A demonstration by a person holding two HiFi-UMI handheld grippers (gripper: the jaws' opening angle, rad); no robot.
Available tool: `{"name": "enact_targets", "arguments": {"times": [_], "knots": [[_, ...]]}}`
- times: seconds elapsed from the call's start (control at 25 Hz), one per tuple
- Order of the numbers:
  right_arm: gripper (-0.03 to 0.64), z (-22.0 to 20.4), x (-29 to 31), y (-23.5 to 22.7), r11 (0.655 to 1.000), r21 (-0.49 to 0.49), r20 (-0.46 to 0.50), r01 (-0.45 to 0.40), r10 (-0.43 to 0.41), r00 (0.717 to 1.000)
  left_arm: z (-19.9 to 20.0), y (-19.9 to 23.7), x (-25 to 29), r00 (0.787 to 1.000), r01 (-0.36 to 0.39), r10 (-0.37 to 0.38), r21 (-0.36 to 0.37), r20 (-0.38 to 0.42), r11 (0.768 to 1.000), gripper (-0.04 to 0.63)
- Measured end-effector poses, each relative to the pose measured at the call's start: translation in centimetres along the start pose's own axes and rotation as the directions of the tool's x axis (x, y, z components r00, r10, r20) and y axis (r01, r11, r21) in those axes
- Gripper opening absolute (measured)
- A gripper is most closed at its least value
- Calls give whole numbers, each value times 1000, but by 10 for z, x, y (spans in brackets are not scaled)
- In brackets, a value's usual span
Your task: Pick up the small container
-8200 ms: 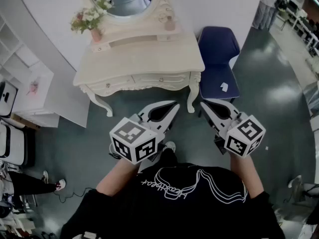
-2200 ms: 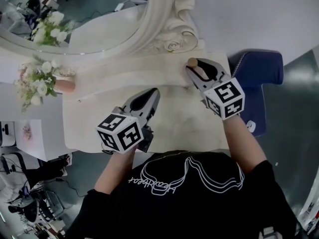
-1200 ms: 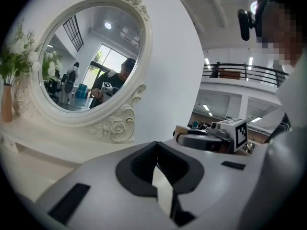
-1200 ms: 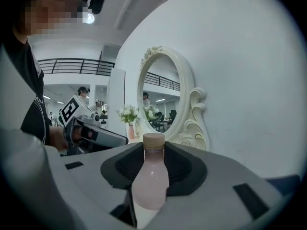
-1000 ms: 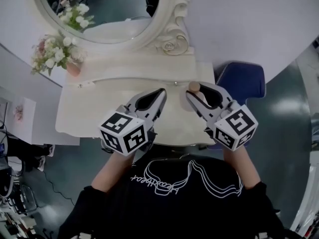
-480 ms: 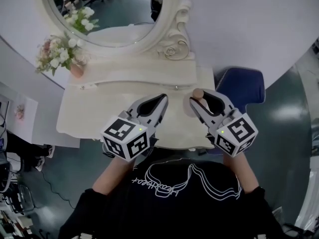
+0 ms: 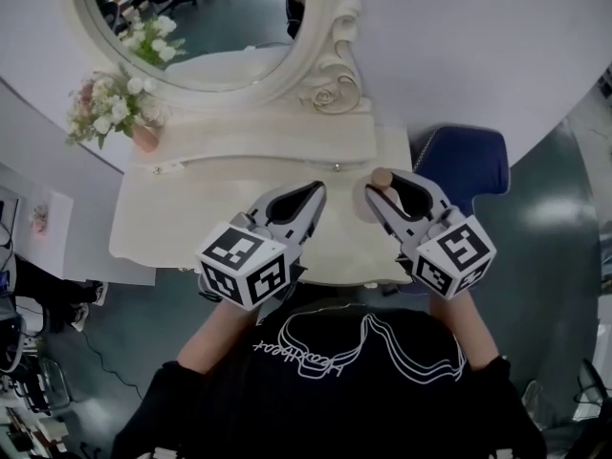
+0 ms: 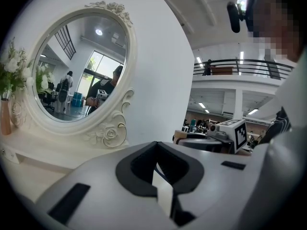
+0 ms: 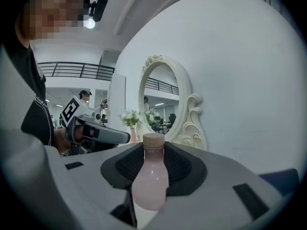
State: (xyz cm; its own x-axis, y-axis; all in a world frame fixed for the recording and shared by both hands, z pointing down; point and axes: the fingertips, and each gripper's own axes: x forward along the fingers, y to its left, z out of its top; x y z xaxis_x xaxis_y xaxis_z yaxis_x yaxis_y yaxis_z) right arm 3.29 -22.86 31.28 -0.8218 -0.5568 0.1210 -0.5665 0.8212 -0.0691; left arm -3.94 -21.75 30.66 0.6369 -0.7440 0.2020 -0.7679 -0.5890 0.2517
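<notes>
The small container is a pale pink bottle (image 9: 150, 176) with a tan cork-like cap (image 7: 382, 177). My right gripper (image 7: 387, 184) is shut on it and holds it upright above the right part of the cream dressing table (image 7: 191, 218). In the right gripper view the bottle stands between the dark pads (image 9: 180, 169), neck and cap rising above them. My left gripper (image 7: 314, 194) hovers to the left of the right one, jaws shut with nothing in them; in the left gripper view (image 8: 156, 146) the tips meet.
An oval mirror (image 7: 206, 27) in a carved cream frame stands at the table's back. A vase of white and pink flowers (image 7: 115, 113) sits at the back left. A blue chair (image 7: 469, 165) is right of the table. Grey floor surrounds it.
Both grippers have drifted slightly right in the view, the right one still gripping the bottle. The jaws have not changed.
</notes>
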Motion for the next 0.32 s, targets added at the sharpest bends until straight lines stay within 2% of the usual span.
{"name": "enact_targets", "arguments": {"times": [0.32], "knots": [[137, -1, 0, 2, 1000, 5, -9, 2, -2, 1000, -2, -3, -2, 1000, 5, -5, -1, -11, 1000, 3]]}}
